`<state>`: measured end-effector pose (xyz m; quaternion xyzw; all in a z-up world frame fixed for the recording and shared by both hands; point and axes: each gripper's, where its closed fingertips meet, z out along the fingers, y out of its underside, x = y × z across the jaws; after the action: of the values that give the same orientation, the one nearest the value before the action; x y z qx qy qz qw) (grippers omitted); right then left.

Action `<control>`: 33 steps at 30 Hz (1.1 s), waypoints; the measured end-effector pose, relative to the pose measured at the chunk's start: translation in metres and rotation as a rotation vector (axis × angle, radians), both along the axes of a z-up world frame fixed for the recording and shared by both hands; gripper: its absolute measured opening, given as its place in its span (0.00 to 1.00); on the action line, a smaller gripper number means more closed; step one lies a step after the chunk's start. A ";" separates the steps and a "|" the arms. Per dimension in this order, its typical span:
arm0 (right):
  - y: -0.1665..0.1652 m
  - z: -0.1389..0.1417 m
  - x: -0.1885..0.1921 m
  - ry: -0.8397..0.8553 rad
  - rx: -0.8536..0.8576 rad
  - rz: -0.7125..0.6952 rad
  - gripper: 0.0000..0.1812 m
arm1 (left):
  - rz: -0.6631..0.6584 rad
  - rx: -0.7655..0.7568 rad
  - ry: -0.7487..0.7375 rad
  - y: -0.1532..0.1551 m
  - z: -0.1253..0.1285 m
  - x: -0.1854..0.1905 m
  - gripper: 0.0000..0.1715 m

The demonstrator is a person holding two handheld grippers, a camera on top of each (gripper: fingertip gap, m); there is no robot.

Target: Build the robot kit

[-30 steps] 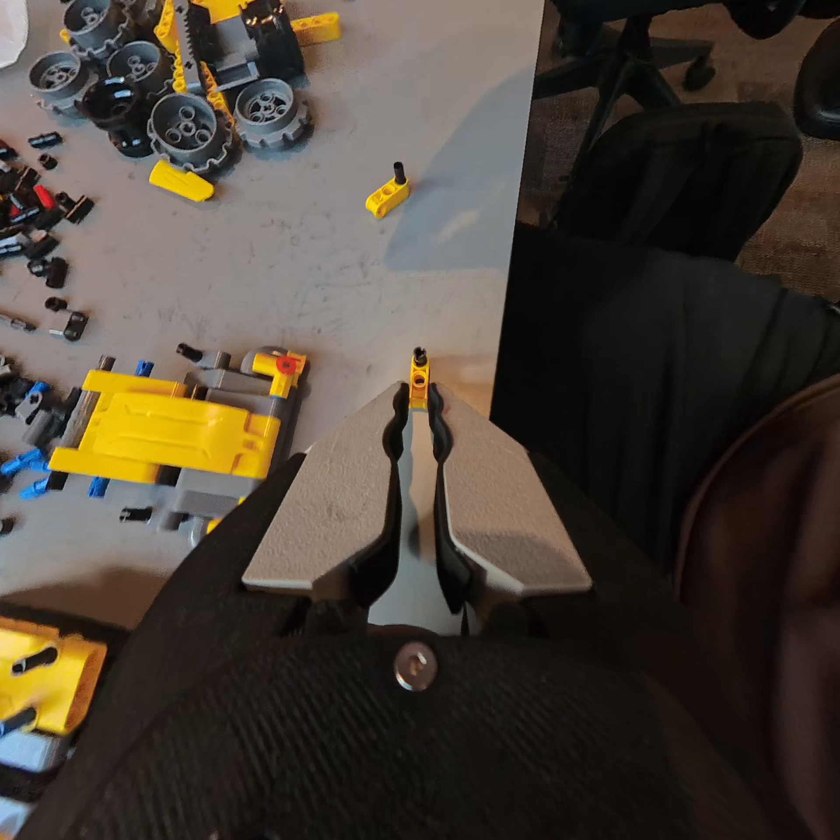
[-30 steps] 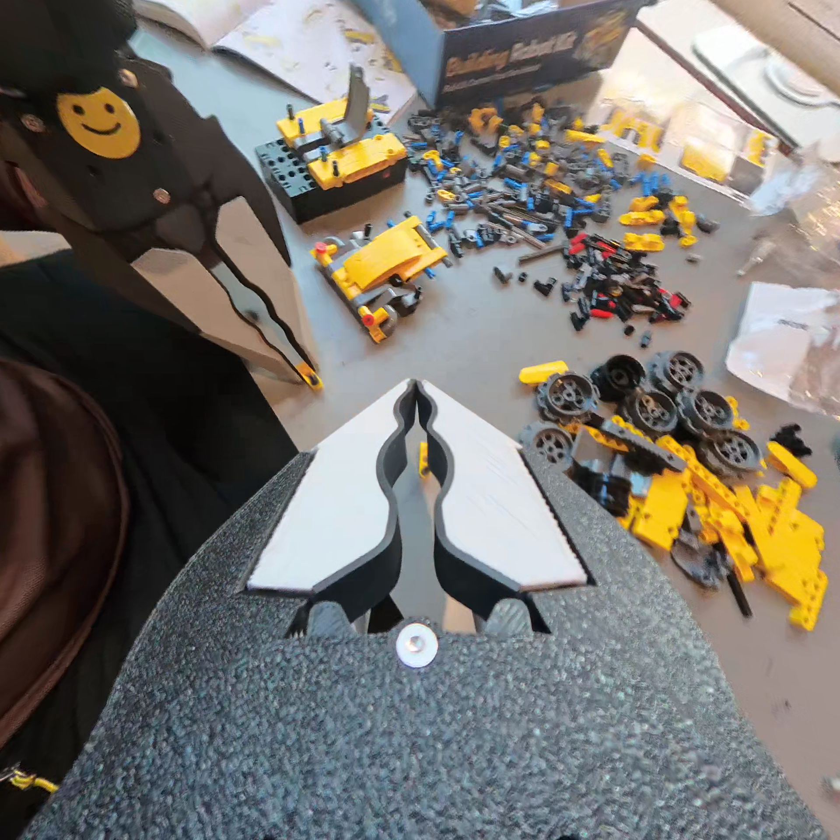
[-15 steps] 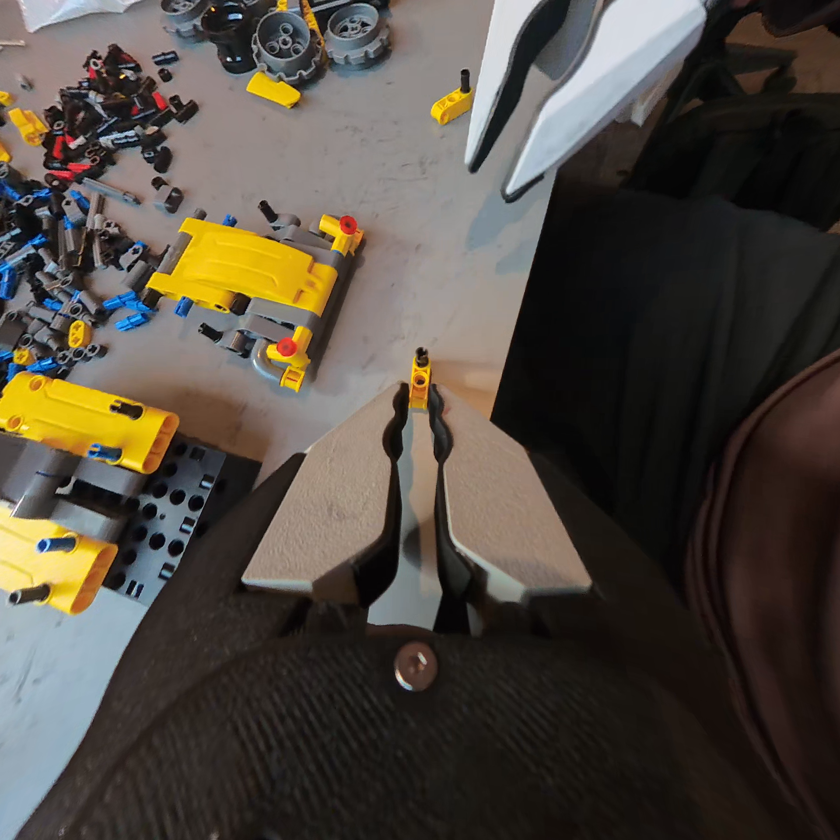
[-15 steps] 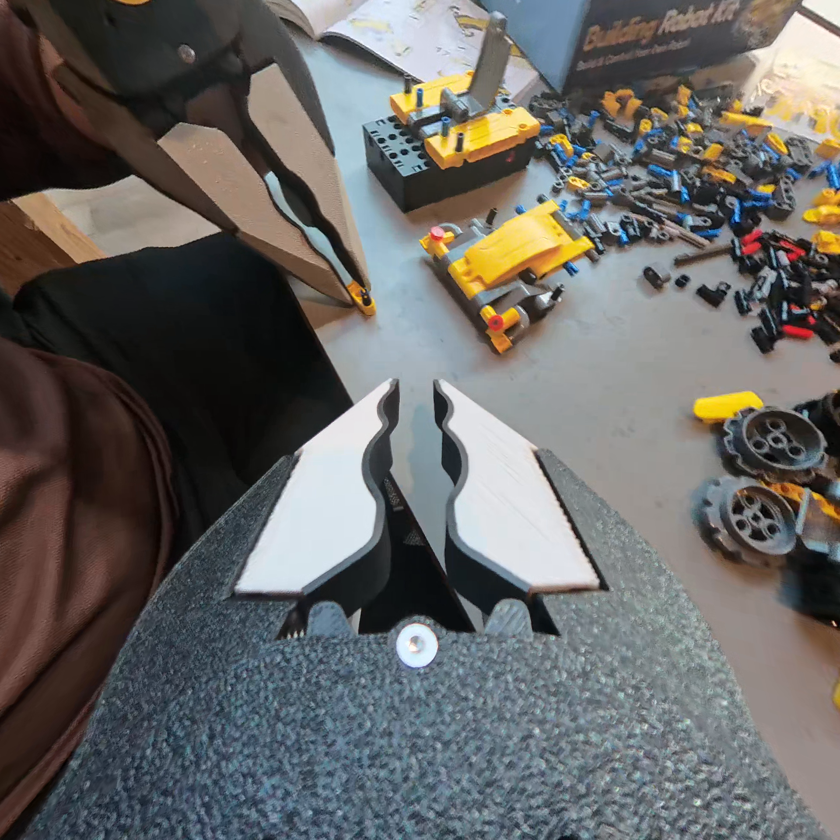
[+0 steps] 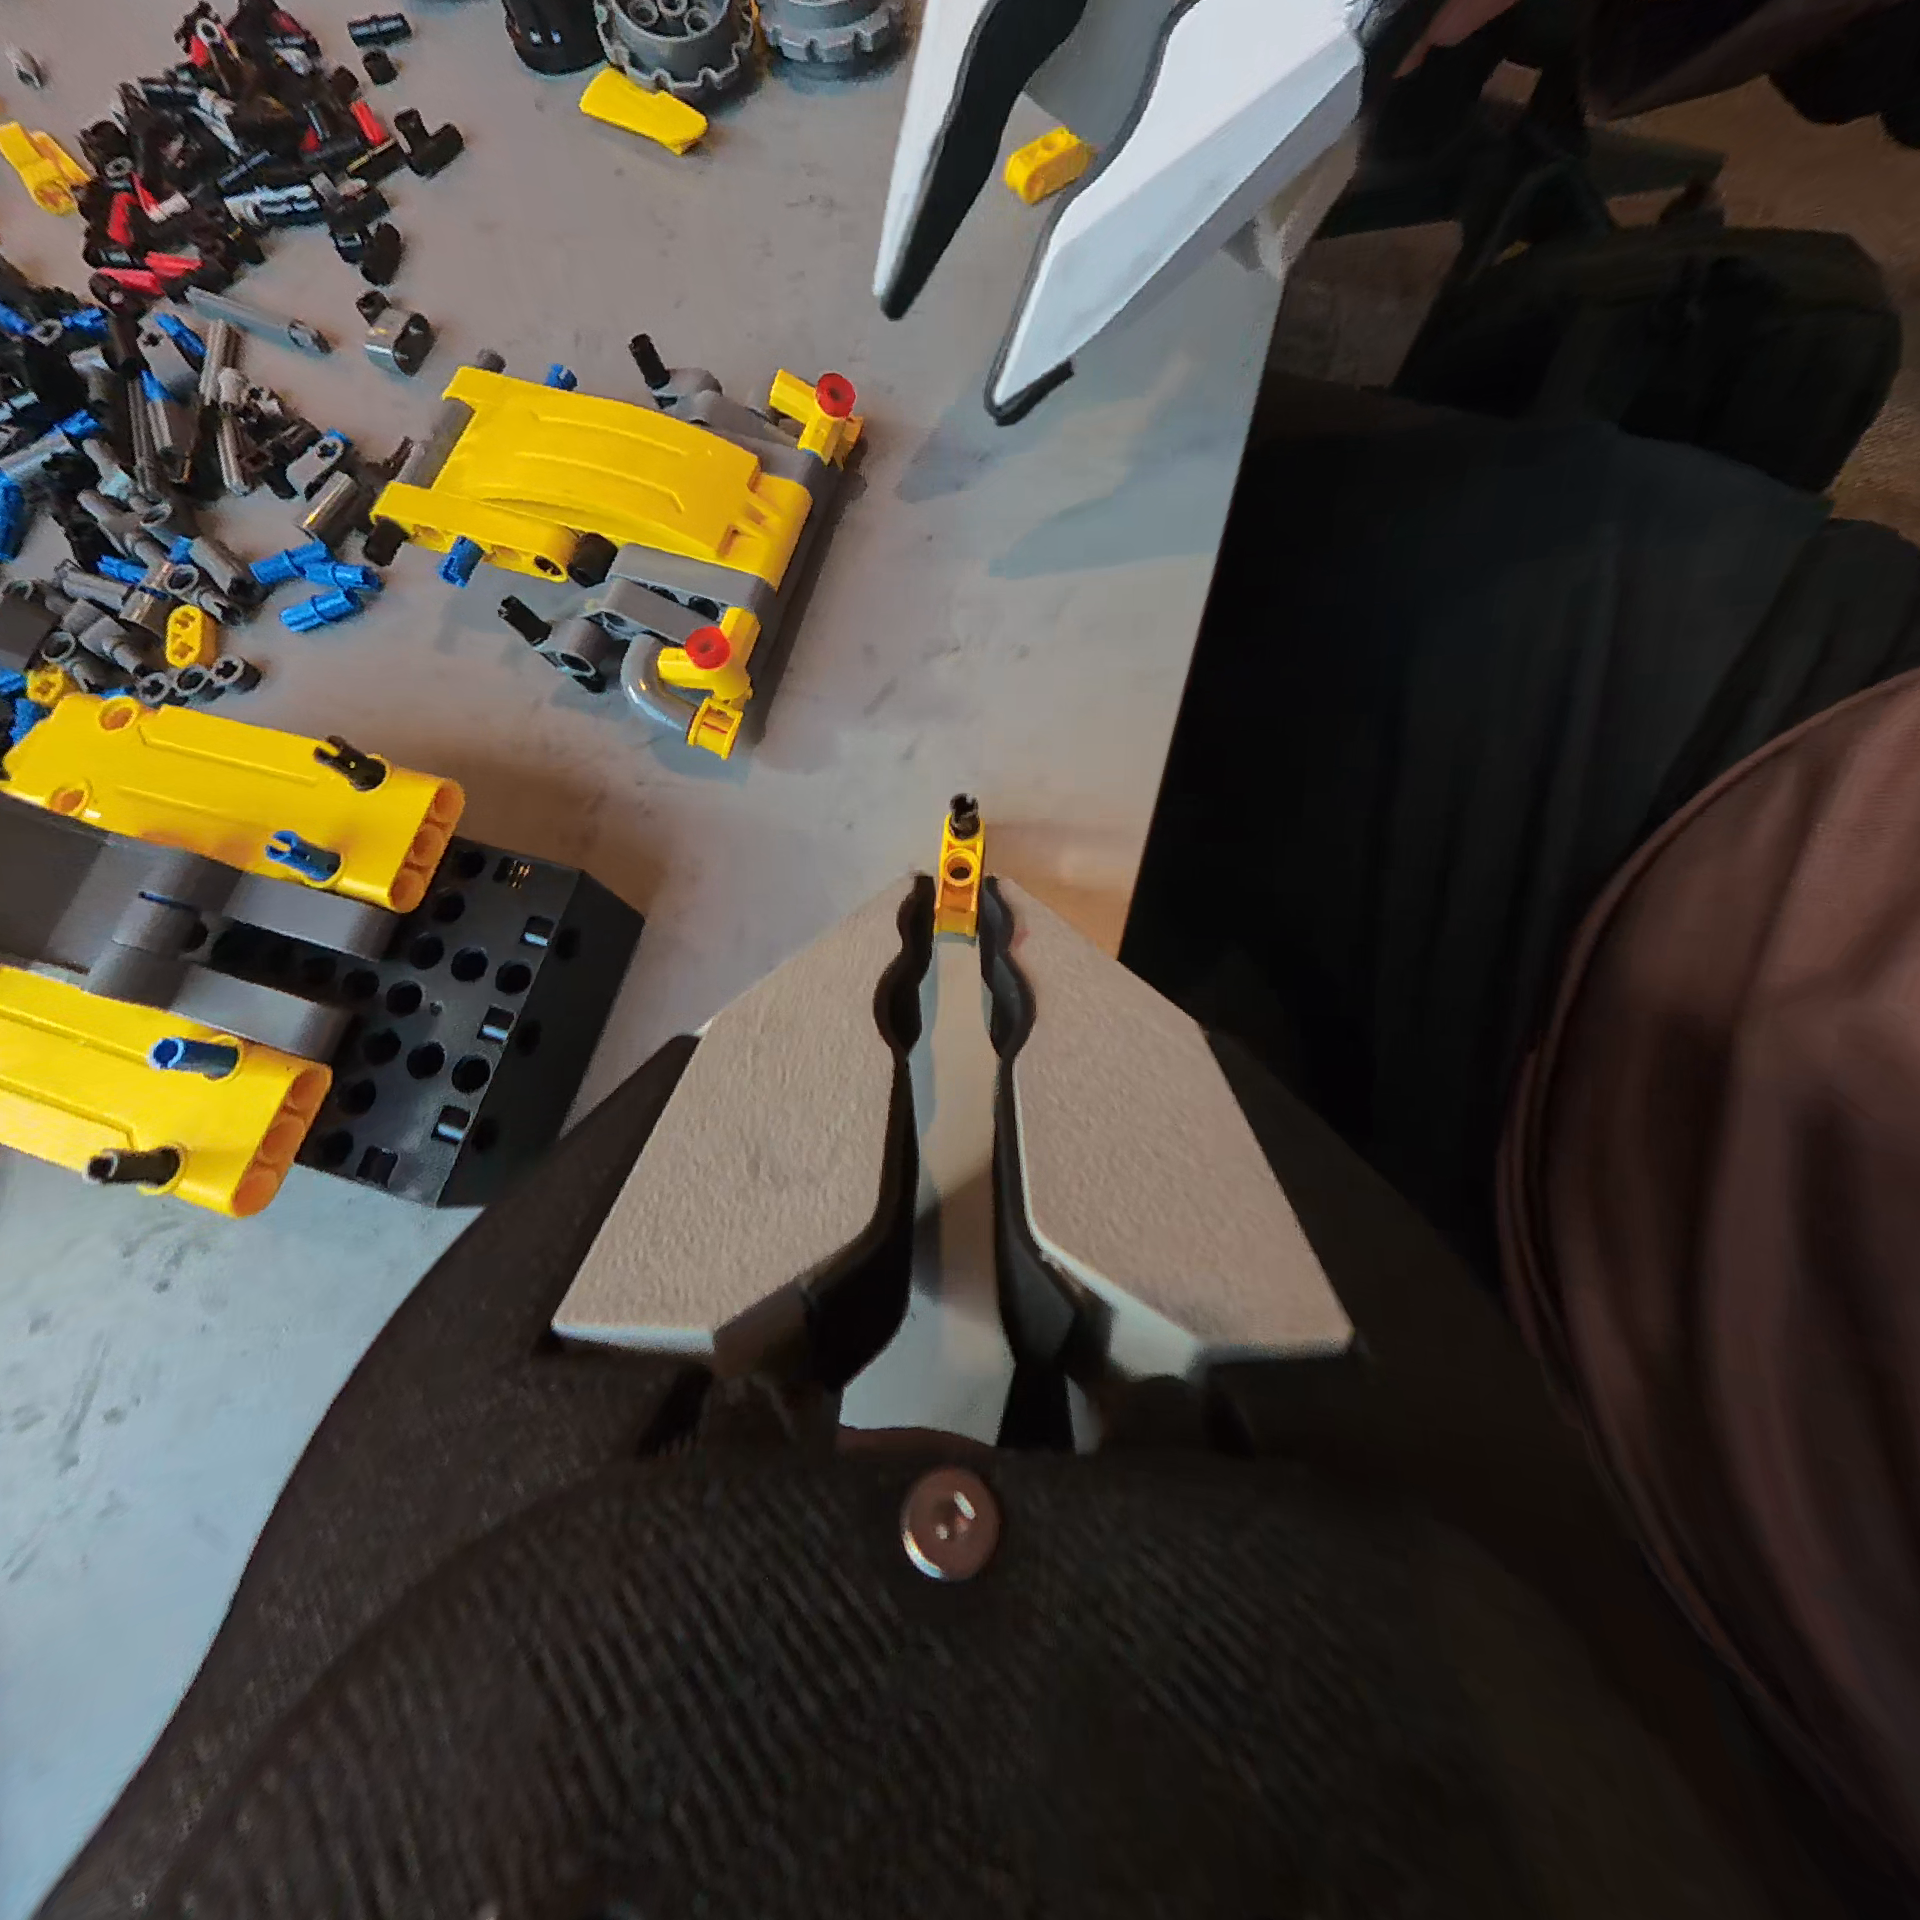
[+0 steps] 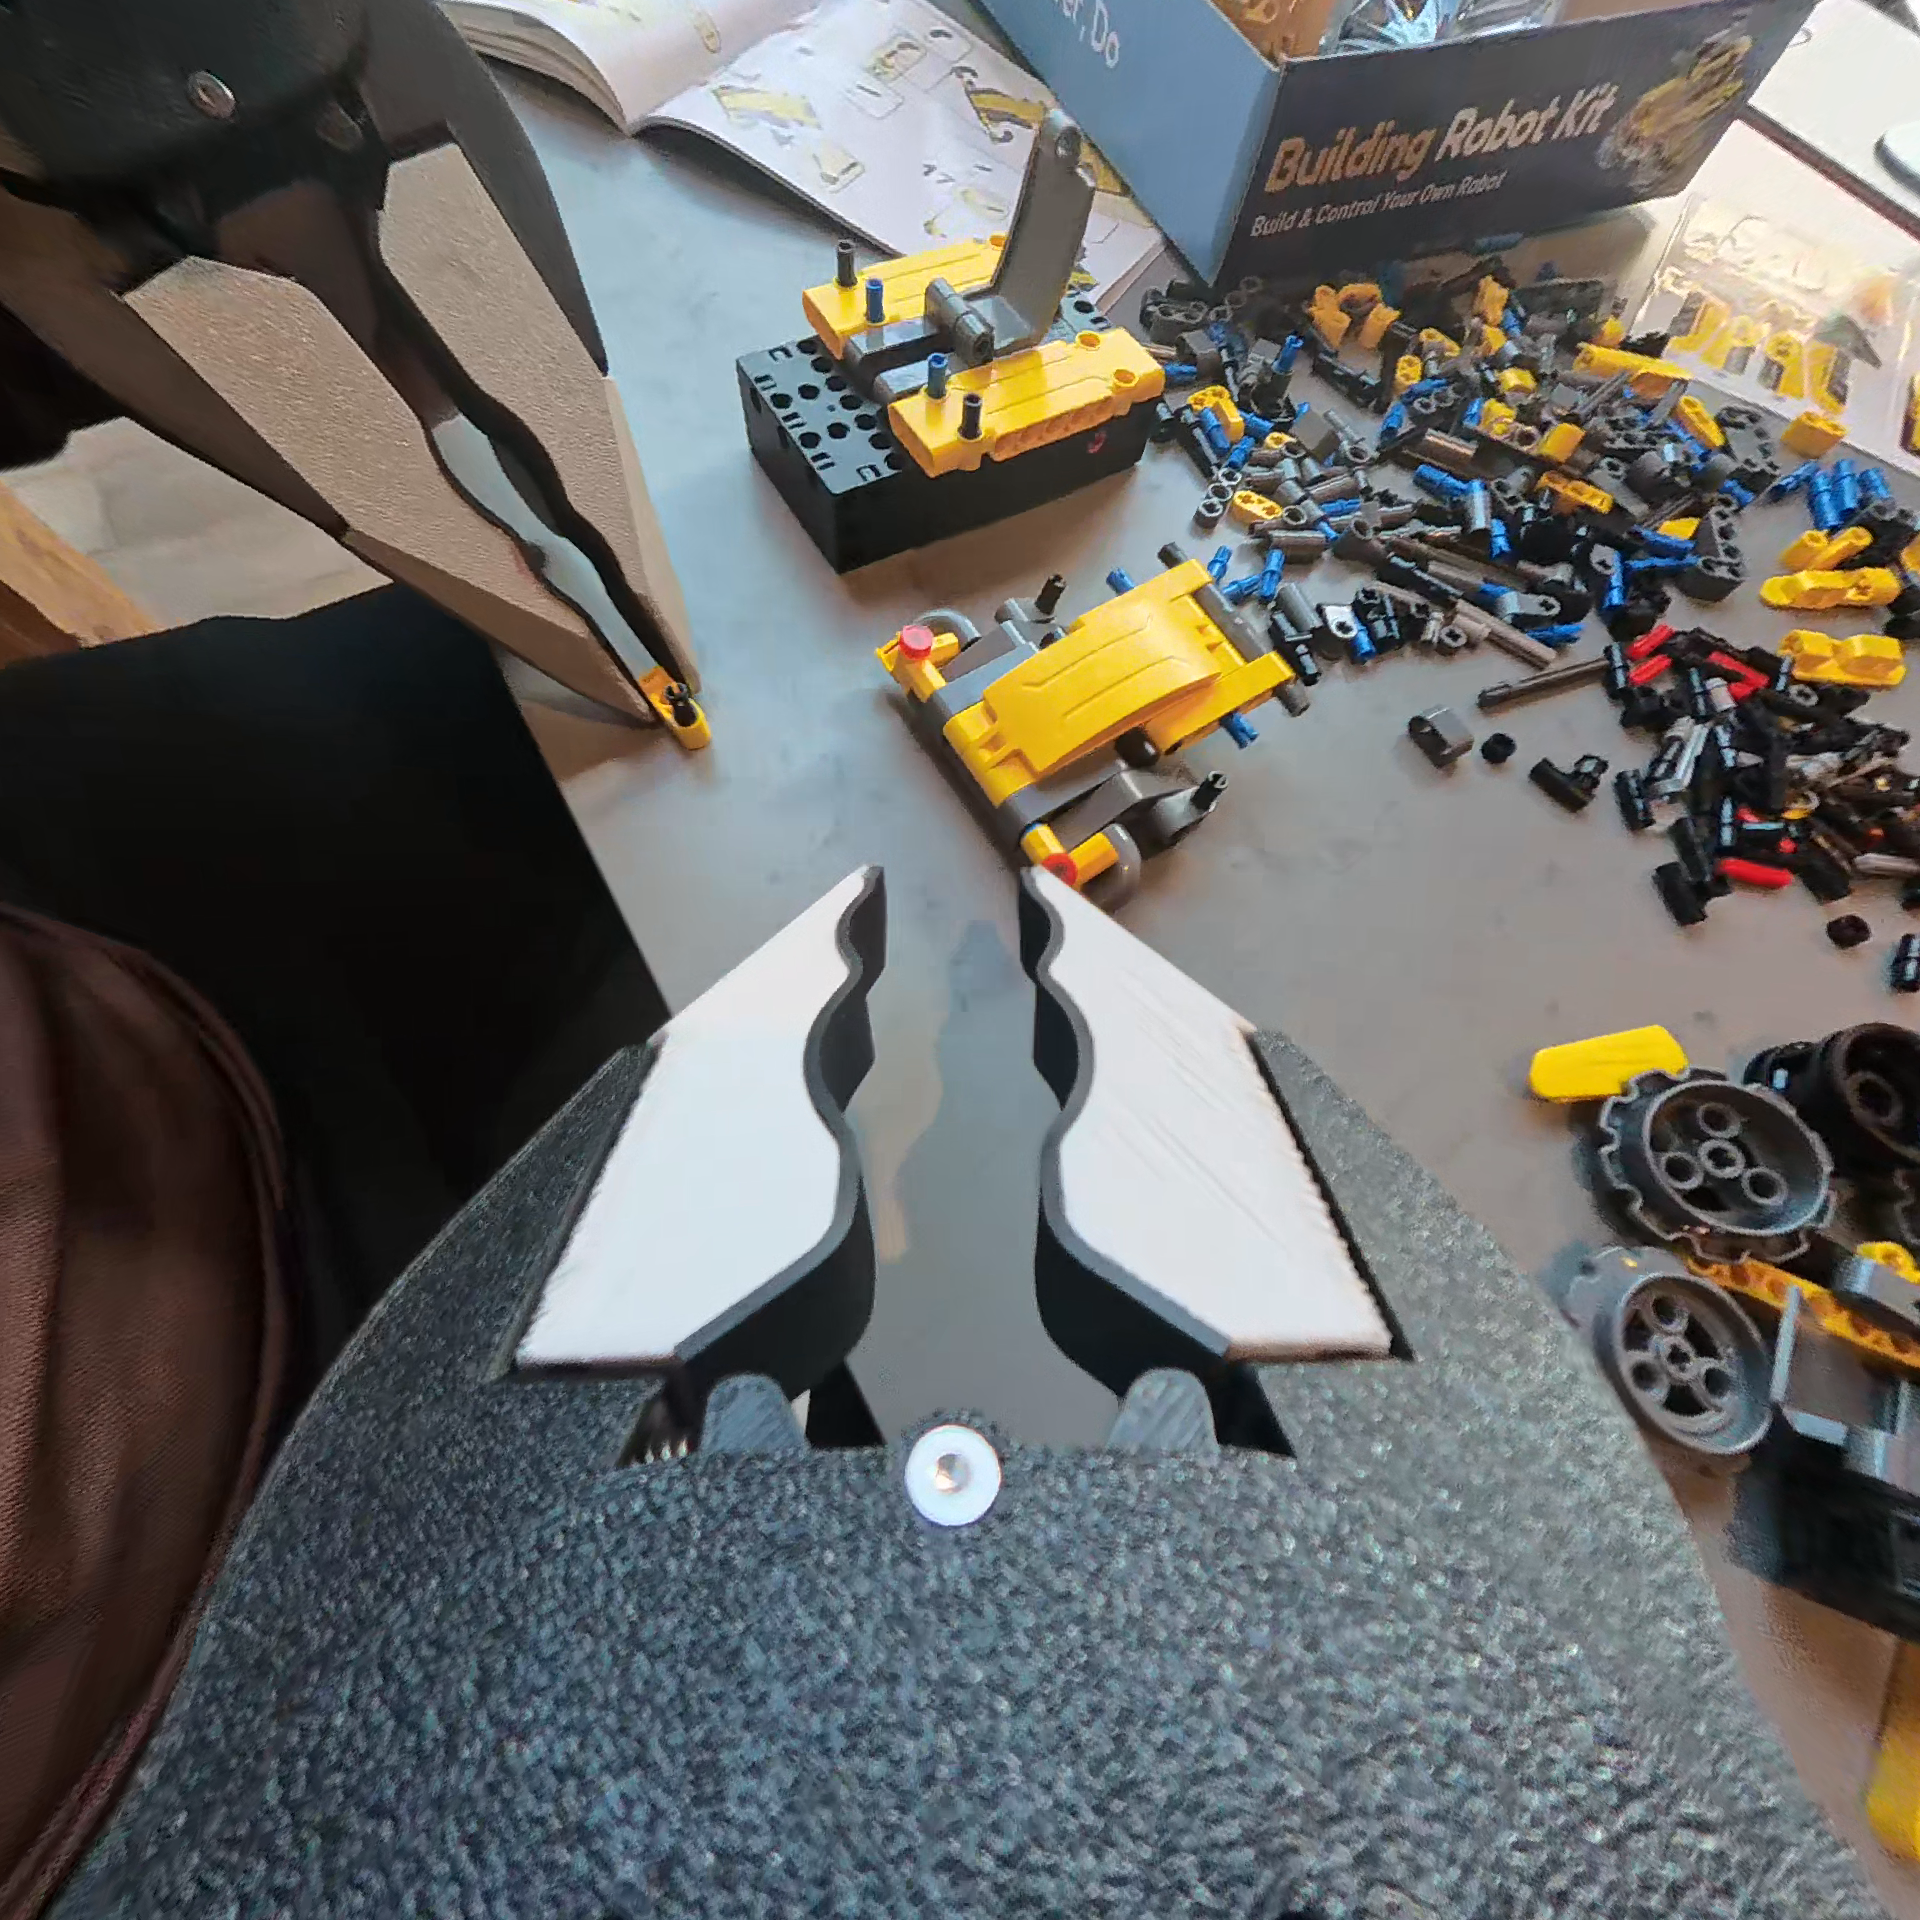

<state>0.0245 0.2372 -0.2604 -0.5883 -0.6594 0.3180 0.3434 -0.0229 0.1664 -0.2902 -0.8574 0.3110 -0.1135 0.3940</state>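
Note:
My left gripper [image 5: 958, 896] is shut on a small yellow connector with a black pin [image 5: 958, 864], held above the grey table's near edge. It also shows in the right wrist view [image 6: 681, 710], still pinching the connector [image 6: 677, 712]. My right gripper [image 6: 951, 883] is open and empty above the table, just short of a yellow and grey part-built assembly [image 6: 1101, 717]. In the left wrist view the right gripper [image 5: 966, 348] hangs above the table beyond the assembly [image 5: 613, 520]. A second small yellow connector [image 5: 1044, 164] lies between its fingers' outlines.
A black block with yellow beams [image 6: 956, 416] stands behind the assembly. Heaps of small black, blue, red and yellow parts [image 6: 1558, 540] cover the right. Grey wheels [image 6: 1714, 1164] lie near right. A box [image 6: 1455, 125] and an open booklet [image 6: 831, 114] sit at the back. A dark chair [image 5: 1662, 343] stands off the table. The grippers' ends are close to 10 cm from one another.
My right gripper has opened wider and moved left toward the assembly. My left gripper has shifted with the connector still held, and the black block has come more into its view.

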 end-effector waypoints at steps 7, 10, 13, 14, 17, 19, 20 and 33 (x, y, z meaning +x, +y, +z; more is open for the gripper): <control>0.009 0.011 0.008 0.013 0.064 -0.030 0.12 | 0.029 -0.056 -0.069 -0.001 0.000 -0.008 0.04; 0.026 0.015 0.028 0.010 0.058 -0.105 0.12 | 0.033 -0.066 -0.083 -0.001 0.000 -0.009 0.04; 0.049 0.014 0.056 0.003 0.049 -0.195 0.12 | 0.032 -0.065 -0.080 -0.001 0.000 -0.009 0.04; 0.057 0.012 0.066 -0.006 0.044 -0.224 0.12 | 0.031 -0.064 -0.077 -0.001 0.000 -0.009 0.04; 0.071 0.003 0.091 -0.041 0.020 -0.270 0.16 | 0.027 -0.056 -0.055 -0.002 0.000 -0.010 0.04; 0.071 -0.005 0.098 -0.063 -0.017 -0.256 0.16 | 0.020 -0.049 -0.034 -0.001 0.000 -0.010 0.04; 0.068 -0.008 0.098 -0.072 -0.040 -0.240 0.16 | 0.017 -0.045 -0.022 -0.001 0.000 -0.010 0.04; 0.047 -0.029 0.067 -0.146 -0.048 -0.113 0.02 | 0.000 0.015 0.052 -0.003 0.001 -0.015 0.11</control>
<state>0.0914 0.2842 -0.2895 -0.6543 -0.6406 0.2700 0.2977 -0.0377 0.1634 -0.2887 -0.8573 0.3219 -0.0887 0.3920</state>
